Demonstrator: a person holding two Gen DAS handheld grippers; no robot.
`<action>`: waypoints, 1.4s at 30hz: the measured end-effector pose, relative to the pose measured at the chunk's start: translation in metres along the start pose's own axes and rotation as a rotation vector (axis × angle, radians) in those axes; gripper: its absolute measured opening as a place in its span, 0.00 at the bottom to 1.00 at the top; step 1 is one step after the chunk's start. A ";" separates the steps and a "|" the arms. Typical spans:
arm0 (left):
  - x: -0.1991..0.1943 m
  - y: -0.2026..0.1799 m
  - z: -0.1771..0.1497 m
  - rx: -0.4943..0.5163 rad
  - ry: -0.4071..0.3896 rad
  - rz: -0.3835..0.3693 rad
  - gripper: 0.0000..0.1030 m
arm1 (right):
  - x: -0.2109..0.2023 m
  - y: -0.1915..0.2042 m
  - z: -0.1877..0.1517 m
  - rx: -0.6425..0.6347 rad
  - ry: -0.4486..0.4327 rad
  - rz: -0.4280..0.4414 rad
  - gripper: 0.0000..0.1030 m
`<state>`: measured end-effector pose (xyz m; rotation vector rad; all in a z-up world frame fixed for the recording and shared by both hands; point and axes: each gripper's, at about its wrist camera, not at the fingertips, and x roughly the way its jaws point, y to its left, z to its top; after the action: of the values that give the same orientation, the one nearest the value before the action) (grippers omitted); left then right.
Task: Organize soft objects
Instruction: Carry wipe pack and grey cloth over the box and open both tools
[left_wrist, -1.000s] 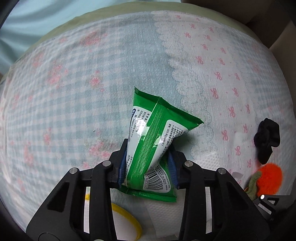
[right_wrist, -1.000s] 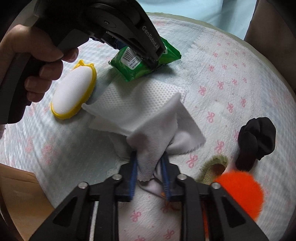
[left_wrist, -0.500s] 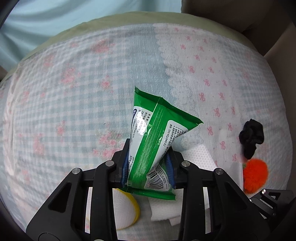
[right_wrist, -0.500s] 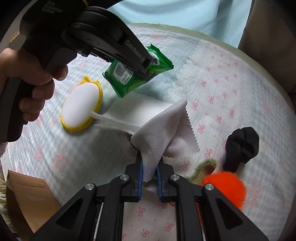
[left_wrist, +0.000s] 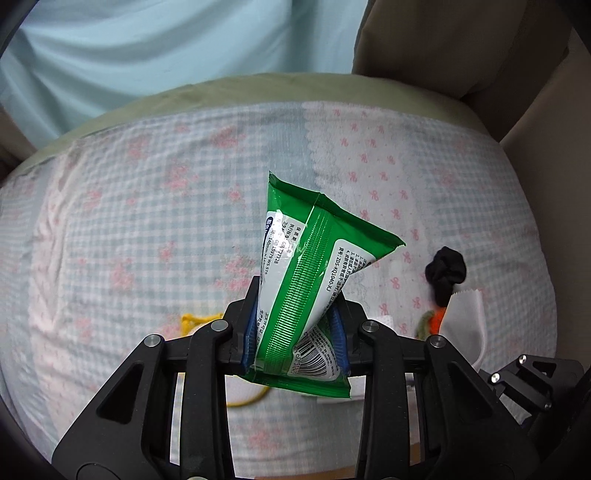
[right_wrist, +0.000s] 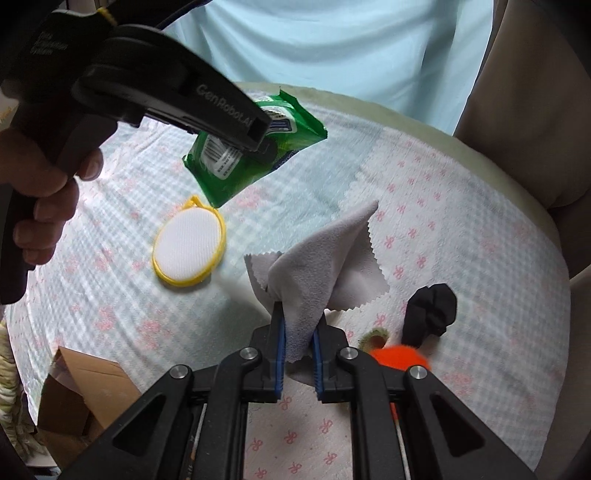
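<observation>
Left hand-held gripper (left_wrist: 295, 332) squeezes green wipes pack (left_wrist: 314, 266), right hand-held gripper (right_wrist: 298, 350) pinches grey cloth (right_wrist: 314, 273); both up off the bed (right_wrist: 461, 206), prob. to sort.

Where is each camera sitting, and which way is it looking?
Left wrist: rides the left gripper, looking down at the bed; its fingers clamp the green packet.
Right wrist: rides the right gripper, looking down; it pinches the grey cloth; a hand shows.
Both show the packet, black sock, yellow-rimmed pad.
</observation>
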<state>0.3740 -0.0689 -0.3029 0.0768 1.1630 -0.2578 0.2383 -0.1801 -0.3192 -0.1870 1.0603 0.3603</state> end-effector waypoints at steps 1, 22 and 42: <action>-0.007 0.000 -0.002 -0.003 -0.005 -0.001 0.28 | -0.004 0.001 0.000 0.000 -0.007 -0.004 0.11; -0.189 -0.027 -0.112 -0.037 -0.103 -0.028 0.28 | -0.170 0.041 -0.017 0.071 -0.147 -0.053 0.11; -0.234 -0.041 -0.295 -0.103 -0.028 -0.006 0.28 | -0.257 0.117 -0.134 0.206 -0.105 -0.018 0.11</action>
<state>0.0129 -0.0140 -0.2029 -0.0214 1.1470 -0.2036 -0.0274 -0.1662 -0.1553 0.0064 0.9842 0.2401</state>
